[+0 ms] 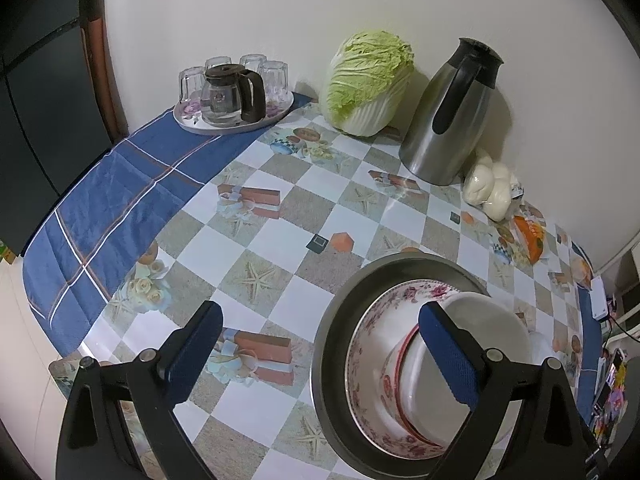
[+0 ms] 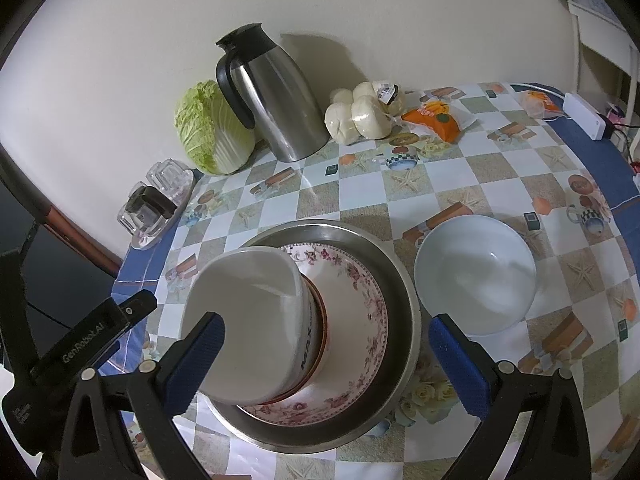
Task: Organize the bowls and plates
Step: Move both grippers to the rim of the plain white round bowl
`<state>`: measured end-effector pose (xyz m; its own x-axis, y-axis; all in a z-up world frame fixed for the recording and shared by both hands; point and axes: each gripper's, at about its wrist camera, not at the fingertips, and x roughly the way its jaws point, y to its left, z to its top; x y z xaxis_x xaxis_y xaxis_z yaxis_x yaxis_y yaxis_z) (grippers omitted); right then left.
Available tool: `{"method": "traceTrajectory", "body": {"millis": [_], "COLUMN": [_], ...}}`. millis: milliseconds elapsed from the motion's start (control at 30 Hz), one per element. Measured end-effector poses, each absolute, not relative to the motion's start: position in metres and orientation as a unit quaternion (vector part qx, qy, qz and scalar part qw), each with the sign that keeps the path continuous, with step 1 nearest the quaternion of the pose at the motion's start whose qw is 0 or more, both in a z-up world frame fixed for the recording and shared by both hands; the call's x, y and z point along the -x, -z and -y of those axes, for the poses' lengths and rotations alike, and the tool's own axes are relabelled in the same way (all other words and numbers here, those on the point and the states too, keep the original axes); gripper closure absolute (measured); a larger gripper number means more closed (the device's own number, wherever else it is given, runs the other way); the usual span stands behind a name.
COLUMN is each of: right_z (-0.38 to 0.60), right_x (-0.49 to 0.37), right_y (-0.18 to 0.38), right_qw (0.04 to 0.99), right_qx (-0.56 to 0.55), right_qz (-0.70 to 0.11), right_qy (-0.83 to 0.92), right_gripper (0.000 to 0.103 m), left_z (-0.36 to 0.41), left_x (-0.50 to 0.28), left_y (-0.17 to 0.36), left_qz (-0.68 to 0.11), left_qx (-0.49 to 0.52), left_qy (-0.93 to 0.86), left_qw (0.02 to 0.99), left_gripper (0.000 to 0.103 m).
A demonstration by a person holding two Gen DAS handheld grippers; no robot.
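A stack stands on the checked tablecloth: a steel basin (image 2: 394,292) holds a pink floral plate (image 2: 368,292), a red-rimmed bowl (image 2: 322,320) and a tall white bowl (image 2: 248,320) on top. The stack also shows in the left wrist view, with the basin (image 1: 332,344), floral plate (image 1: 368,344) and white bowl (image 1: 492,320). A separate white bowl (image 2: 476,272) sits to the right of the stack. My right gripper (image 2: 326,364) is open above the stack's near side. My left gripper (image 1: 320,356) is open, its right finger (image 1: 448,356) over the white bowl.
A steel thermos jug (image 2: 276,96), a napa cabbage (image 2: 212,132), bagged buns (image 2: 364,114) and orange snack packets (image 2: 438,118) stand along the wall. A tray of glasses with a glass pot (image 1: 234,96) sits on the blue cloth. A white power strip (image 2: 584,114) lies far right.
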<state>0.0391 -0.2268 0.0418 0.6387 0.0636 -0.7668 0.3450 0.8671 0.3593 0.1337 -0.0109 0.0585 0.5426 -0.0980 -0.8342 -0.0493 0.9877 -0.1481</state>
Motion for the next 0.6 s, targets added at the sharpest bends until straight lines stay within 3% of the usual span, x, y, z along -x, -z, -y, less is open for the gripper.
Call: {"method": "traceTrajectory", "body": {"millis": [600], "right_z": [0.319], "right_x": [0.001], "right_y": [-0.049], "right_qw": [0.861], "right_qx": [-0.317], "right_qz": [-0.371], "right_qy": [0.145], "right_gripper": [0.000], "left_z": [0.082], "left_x": [-0.110], "left_y": [-0.101], "left_qz": [-0.404], "left_qx": [0.078], "left_qy": [0.117], "left_qw": [0.904], "left_gripper": [0.004]}}
